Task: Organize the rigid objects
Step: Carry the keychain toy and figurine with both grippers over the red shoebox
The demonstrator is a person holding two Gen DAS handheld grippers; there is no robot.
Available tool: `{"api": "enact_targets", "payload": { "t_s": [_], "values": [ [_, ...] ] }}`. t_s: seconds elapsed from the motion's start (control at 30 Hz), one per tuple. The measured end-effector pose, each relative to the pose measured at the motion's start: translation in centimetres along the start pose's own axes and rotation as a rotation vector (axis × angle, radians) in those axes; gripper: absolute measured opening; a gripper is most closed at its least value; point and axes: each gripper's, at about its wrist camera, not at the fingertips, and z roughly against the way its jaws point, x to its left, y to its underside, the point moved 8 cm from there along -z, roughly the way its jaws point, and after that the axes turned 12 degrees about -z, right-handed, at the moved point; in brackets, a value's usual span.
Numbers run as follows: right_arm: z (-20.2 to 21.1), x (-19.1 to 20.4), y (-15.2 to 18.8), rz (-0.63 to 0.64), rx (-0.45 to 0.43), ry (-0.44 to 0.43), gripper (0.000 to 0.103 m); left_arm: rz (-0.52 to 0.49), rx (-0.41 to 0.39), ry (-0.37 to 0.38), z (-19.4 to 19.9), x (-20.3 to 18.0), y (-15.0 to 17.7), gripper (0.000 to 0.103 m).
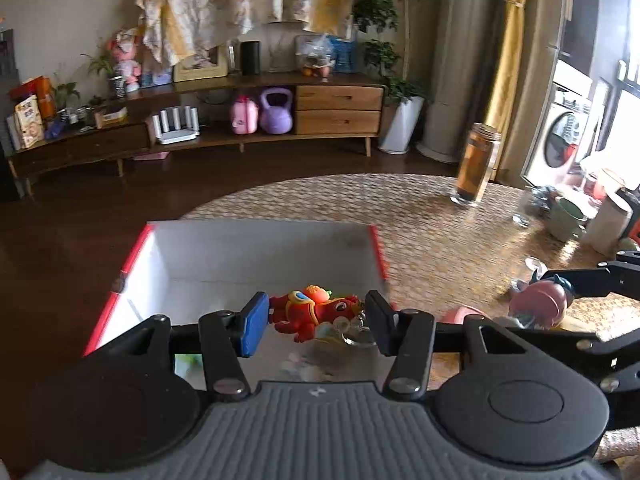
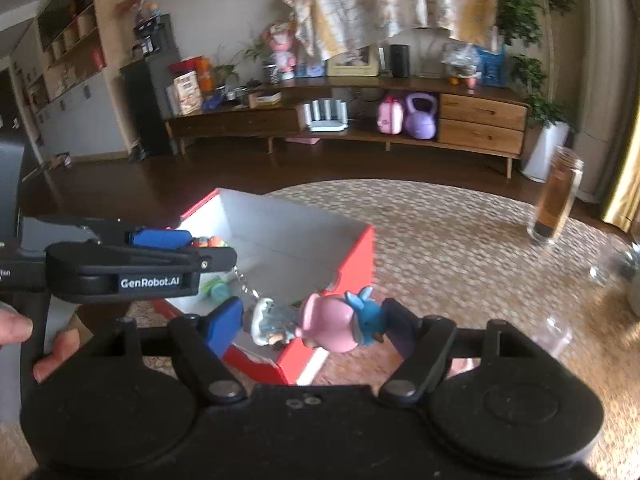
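Red figurine keychain point(image 1: 316, 310) lies crosswise between the left gripper point(image 1: 316, 320) pads, long axis pad to pad, head toward the right pad, key ring dangling. Jaws part-open, clamped on it, above the red box point(image 1: 140, 248). Right gripper point(image 2: 320, 328), wider, clamps a pink figurine point(image 2: 332, 324) over the box's near corner. Step judged: carry to box; next, lower and release inside.

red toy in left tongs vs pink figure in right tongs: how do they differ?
Colour: the red toy is red with orange and gold trim; the pink figure is pink with a blue part and a pale piece beside it.
Extras: the red toy has a metal key ring hanging from it; none shows on the pink figure.
Shared: each is clamped in tongs, left tongs, right tongs, above the red box.
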Motion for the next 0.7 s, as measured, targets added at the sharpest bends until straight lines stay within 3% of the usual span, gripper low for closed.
{"api": "enact_targets", "payload": {
  "t_s": [0.37,0.7],
  "values": [
    [-6.6,5.2,-1.1,0.110,0.054,-0.029,0.075,0.031,0.057,-0.074,-3.9,7.0,0.4,0.052],
    [-14.5,7.5,1.1,0.229,0.141,0.055,0.075,0.015,0.185,-0.114,-10.8,9.8,2.7,0.052]
  ]
}}
